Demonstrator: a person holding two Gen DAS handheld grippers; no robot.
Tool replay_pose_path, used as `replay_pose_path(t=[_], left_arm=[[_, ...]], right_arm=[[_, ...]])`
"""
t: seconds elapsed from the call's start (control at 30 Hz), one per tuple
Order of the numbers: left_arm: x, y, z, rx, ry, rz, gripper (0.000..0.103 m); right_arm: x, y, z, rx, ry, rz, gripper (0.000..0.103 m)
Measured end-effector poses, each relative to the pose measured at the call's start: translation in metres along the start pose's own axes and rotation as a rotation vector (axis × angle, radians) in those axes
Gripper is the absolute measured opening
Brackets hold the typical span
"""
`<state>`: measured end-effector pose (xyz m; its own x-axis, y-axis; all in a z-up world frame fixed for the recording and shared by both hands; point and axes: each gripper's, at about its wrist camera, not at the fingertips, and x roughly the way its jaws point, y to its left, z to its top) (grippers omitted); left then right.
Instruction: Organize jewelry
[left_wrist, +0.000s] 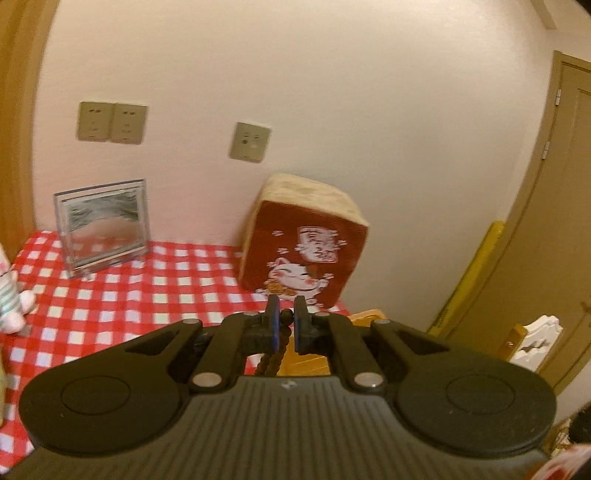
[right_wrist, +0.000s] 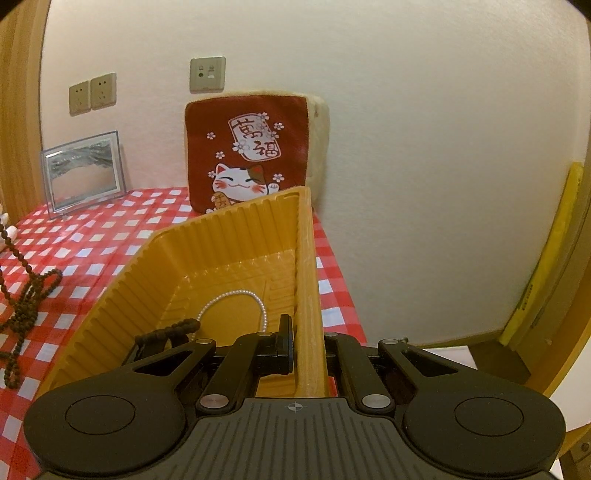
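Note:
In the left wrist view my left gripper (left_wrist: 285, 321) is shut on a dark bead necklace (left_wrist: 274, 357), one bead pinched between the blue pads and the strand hanging below. From the right wrist view the same necklace (right_wrist: 33, 291) rises off the checked cloth toward the left edge, its lower loops still lying on the table. My right gripper (right_wrist: 308, 341) is shut on the right wall of a tilted yellow tray (right_wrist: 207, 251). Inside the tray lie a white pearl strand (right_wrist: 236, 294) and a dark bead bracelet (right_wrist: 173, 329).
A red lucky-cat cushion (right_wrist: 247, 155) leans on the wall behind the tray. A glass picture frame (left_wrist: 103, 225) stands at the back left, a plush toy (left_wrist: 11, 295) at the left edge. The table (left_wrist: 110, 302) ends at the right beside a door (left_wrist: 569, 221).

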<state>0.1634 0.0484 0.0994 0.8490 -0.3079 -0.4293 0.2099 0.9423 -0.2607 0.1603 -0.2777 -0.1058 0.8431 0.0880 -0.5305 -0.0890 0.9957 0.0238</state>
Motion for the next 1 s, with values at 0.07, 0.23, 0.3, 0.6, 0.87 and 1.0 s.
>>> replay_pose_path(t=[0.07,0.23,0.3,0.6,0.87,1.0], left_arm=[[0.003,-0.008,0.002,0.007,-0.004,-0.032,0.006],[0.012,-0.029,0.008,0.013,-0.009,-0.123,0.006],[0.017,-0.038,0.009,0.015,-0.007,-0.164,0.006],[0.059,-0.076,0.001,0.002,0.065,-0.321,0.006],[0.118,-0.087,-0.035,-0.021,0.223,-0.346,0.006],[0.144,-0.085,-0.059,-0.037,0.316,-0.333,0.006]], right_arm=[[0.0,0.0,0.0,0.0,-0.001,0.0,0.004],[-0.001,0.002,0.001,0.0,-0.004,0.0,0.004],[0.0,0.003,0.002,0.0,-0.006,0.0,0.004],[-0.003,0.004,0.003,-0.004,-0.013,0.001,0.004],[-0.005,0.006,0.002,-0.008,-0.009,0.003,0.004],[-0.005,0.007,0.004,-0.009,-0.006,0.004,0.005]])
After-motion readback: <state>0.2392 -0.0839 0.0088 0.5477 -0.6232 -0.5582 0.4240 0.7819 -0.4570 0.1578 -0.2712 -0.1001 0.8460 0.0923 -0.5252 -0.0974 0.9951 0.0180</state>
